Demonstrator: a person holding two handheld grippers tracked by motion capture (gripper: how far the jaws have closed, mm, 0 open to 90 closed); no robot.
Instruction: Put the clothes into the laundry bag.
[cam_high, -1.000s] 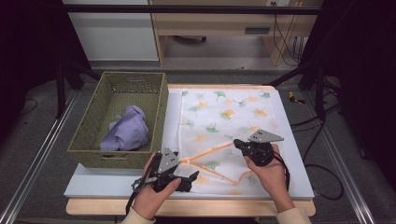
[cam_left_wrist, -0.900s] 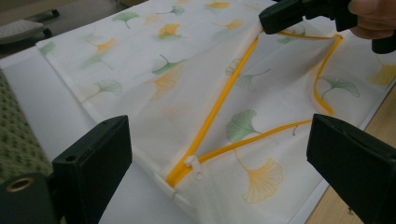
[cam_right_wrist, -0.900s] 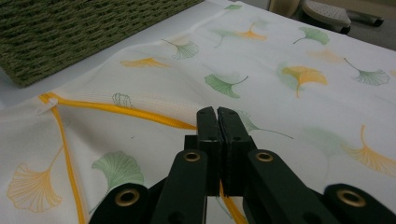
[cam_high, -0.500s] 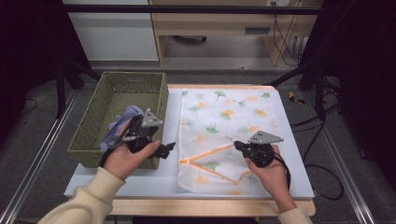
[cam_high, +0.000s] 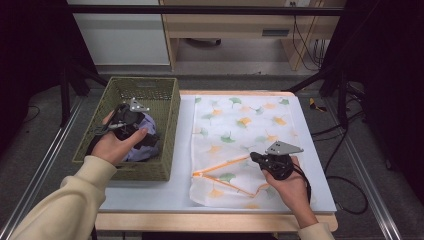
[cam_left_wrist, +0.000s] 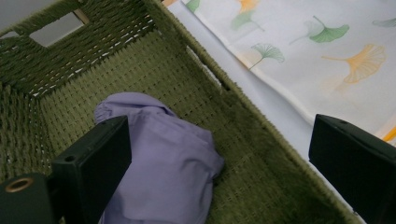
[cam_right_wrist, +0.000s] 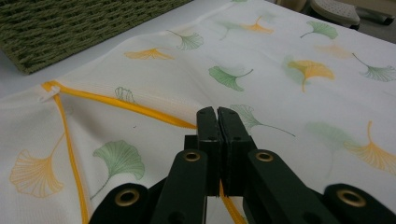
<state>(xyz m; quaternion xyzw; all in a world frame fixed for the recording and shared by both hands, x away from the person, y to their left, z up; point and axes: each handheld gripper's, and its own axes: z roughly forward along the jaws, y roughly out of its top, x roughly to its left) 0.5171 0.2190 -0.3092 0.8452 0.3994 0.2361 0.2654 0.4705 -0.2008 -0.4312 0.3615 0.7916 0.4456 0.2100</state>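
Note:
A white cloth printed with ginkgo leaves (cam_high: 245, 120) lies spread on the white table, its near-left corner folded over so the orange hem (cam_high: 225, 165) shows. My right gripper (cam_high: 255, 158) is shut on that hem (cam_right_wrist: 140, 108), jaws pressed together (cam_right_wrist: 217, 112) low over the cloth (cam_right_wrist: 280, 70). A crumpled purple cloth (cam_high: 136, 152) lies in the green woven basket (cam_high: 170, 115). My left gripper (cam_high: 142, 134) hangs inside the basket just above it, jaws wide open (cam_left_wrist: 219, 128). The purple cloth (cam_left_wrist: 173, 158) sits by the left jaw, on the basket floor (cam_left_wrist: 243, 116).
The basket stands at the table's left edge, beside the ginkgo cloth. A bare strip of white tabletop (cam_high: 150, 192) runs along the front. Black frame posts (cam_high: 340, 75) and cables (cam_high: 345, 200) stand off to the right, on the floor.
My left gripper has left the folded corner at the table's front and travelled left and away into the basket, over the purple cloth. The right gripper has stayed shut on the hem.

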